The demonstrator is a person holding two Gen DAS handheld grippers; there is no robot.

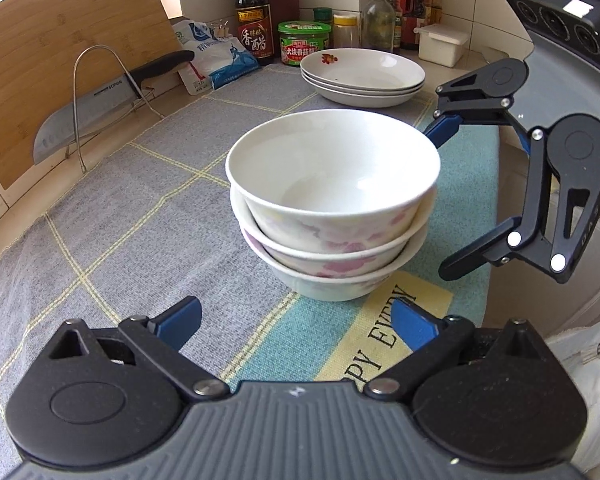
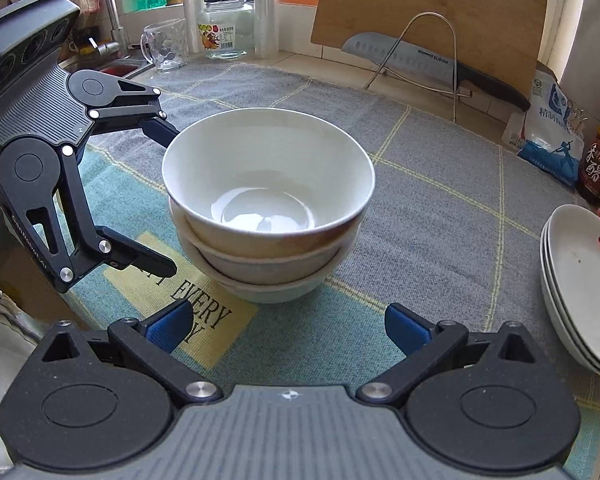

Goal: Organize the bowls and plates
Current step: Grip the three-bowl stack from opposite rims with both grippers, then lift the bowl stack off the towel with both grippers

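Three white bowls with pink flowers are nested in one stack (image 1: pixel 332 200) (image 2: pixel 268 200) on the checked cloth. Behind it, near the bottles, stands a stack of three white shallow plates (image 1: pixel 362 76); it shows at the right edge in the right wrist view (image 2: pixel 584 288). My left gripper (image 1: pixel 298 320) (image 2: pixel 166 200) is open just short of the bowl stack, with nothing between its blue pads. My right gripper (image 2: pixel 288 322) (image 1: pixel 446 200) is open too and empty. It faces the stack from the other side, with its far fingertip close to the top bowl's rim.
A knife (image 1: pixel 100 108) rests in a wire rack against a wooden cutting board (image 1: pixel 60 40). Sauce bottles (image 1: pixel 254 12), a green-lidded jar (image 1: pixel 304 42), a salt bag (image 1: pixel 216 56) and a white box (image 1: pixel 442 44) line the back. A glass mug (image 2: pixel 166 44), a glass jar (image 2: pixel 224 26) and a faucet (image 2: pixel 110 8) stand by the window.
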